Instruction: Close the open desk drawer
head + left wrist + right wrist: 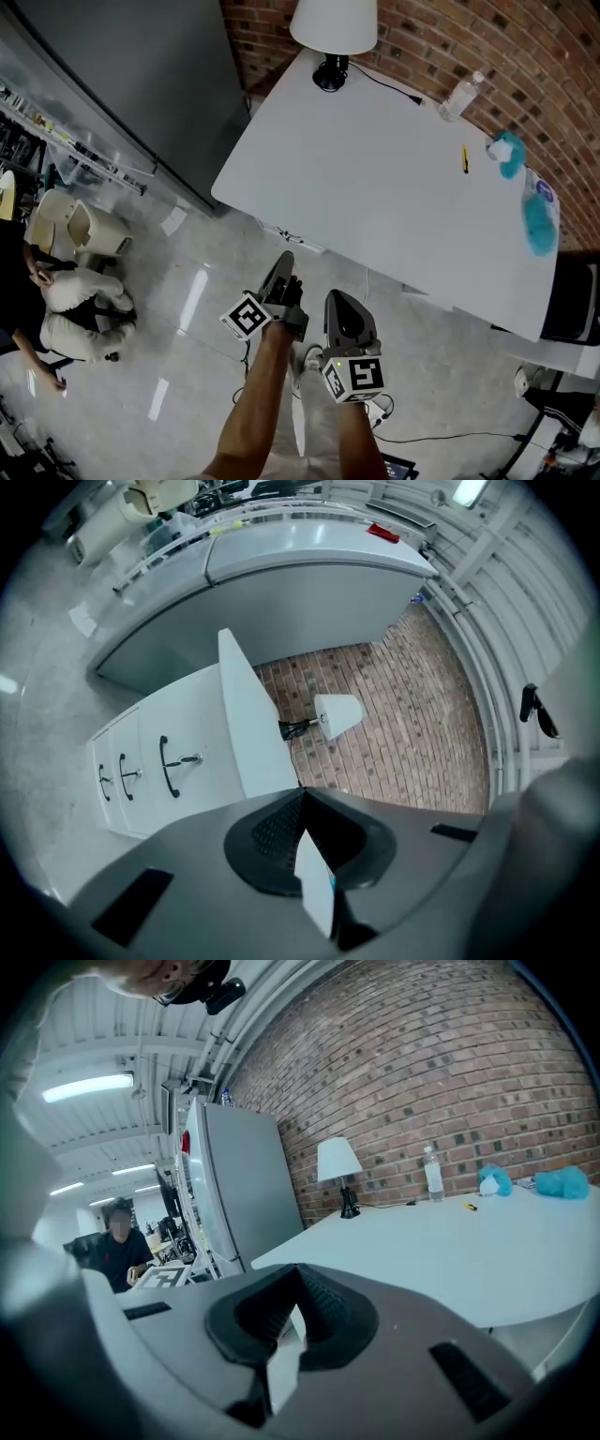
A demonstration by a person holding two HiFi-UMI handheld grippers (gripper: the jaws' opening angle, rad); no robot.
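The white desk (375, 178) stands ahead of me. In the left gripper view its drawer stack (141, 761) shows three fronts with dark handles, one with a key, and all look about flush. In the head view a white drawer edge (291, 236) peeks out just under the desk's near edge. My left gripper (284, 262) is held low in front of that edge, apart from it, jaws shut on nothing (301, 791). Beside it my right gripper (338, 300) also hangs shut and empty (298, 1269), aimed across the desk top (450, 1241).
On the desk are a white lamp (335, 23), a clear bottle (461, 96), a yellow pencil (464, 157) and blue fluffy items (539, 220). A tall grey cabinet (141, 84) stands left of the desk. A person (28, 281) is at the far left. A cable (441, 436) lies on the floor.
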